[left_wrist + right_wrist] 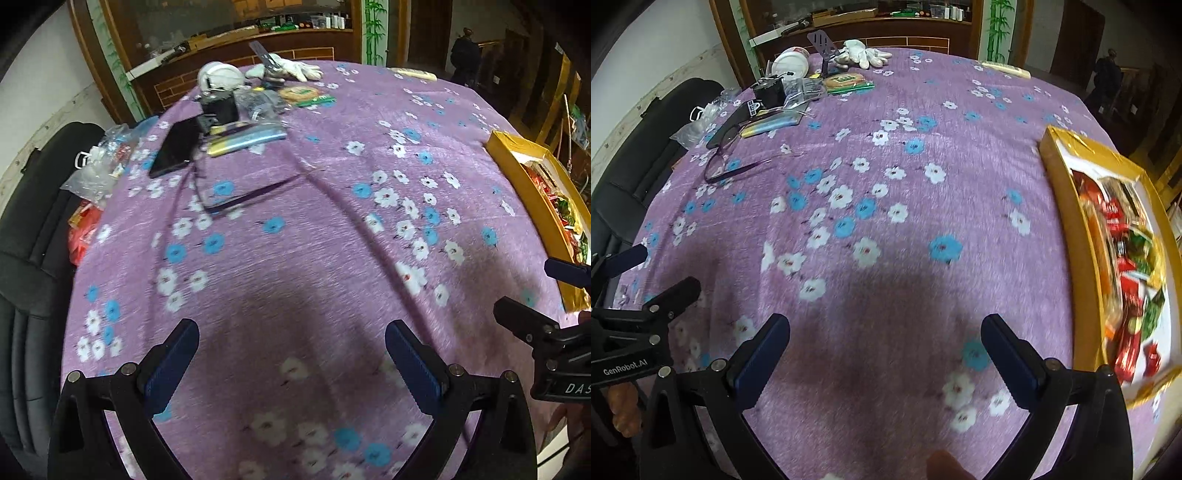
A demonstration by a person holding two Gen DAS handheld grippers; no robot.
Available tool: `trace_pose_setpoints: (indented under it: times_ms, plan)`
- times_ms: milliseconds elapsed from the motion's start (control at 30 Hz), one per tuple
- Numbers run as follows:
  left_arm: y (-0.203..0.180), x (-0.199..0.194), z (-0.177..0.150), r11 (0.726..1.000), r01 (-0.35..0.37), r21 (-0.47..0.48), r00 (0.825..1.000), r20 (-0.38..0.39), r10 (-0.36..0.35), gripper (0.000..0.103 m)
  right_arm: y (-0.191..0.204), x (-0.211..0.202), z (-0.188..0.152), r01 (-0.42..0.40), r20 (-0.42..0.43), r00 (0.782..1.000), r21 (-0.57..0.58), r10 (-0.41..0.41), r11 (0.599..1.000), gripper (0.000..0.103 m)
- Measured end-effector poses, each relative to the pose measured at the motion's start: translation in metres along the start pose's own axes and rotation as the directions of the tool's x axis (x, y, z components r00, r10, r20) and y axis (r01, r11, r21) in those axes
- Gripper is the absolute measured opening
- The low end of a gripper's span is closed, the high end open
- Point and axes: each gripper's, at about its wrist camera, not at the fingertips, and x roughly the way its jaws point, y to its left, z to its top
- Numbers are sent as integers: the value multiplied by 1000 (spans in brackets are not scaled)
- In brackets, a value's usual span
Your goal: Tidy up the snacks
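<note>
A gold box (1057, 173) lies at the right edge of the purple flowered tablecloth (886, 192), filled with several red, green and orange snack packets (1123, 266). The box also shows at the right of the left wrist view (517, 162). My right gripper (886, 332) is open and empty over bare cloth, left of the box. My left gripper (291, 336) is open and empty over the near cloth. The right gripper shows at the right edge of the left wrist view (546, 295); the left gripper shows at the left edge of the right wrist view (646, 273).
At the far left lie a black phone (175, 147), a yellow-blue packet (245, 138), purple glasses (236, 195), a black box (218, 107), a white bowl (219, 75), white gloves (295, 70) and a round green-labelled pack (301, 94). Plastic bags (99, 166) and a black chair (33, 236) are at the left.
</note>
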Motion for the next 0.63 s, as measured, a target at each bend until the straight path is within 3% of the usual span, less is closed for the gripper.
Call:
trace_pose_setpoints:
  times_ms: [367, 633]
  plan:
    - [-20, 51, 16, 997, 61, -48, 995, -79, -65, 102, -30, 28, 17, 24, -23, 999, 23, -24, 999, 103]
    - [-22, 58, 18, 998, 37, -48, 999, -34, -39, 101, -41, 43, 15, 15, -44, 999, 59, -12, 998, 103]
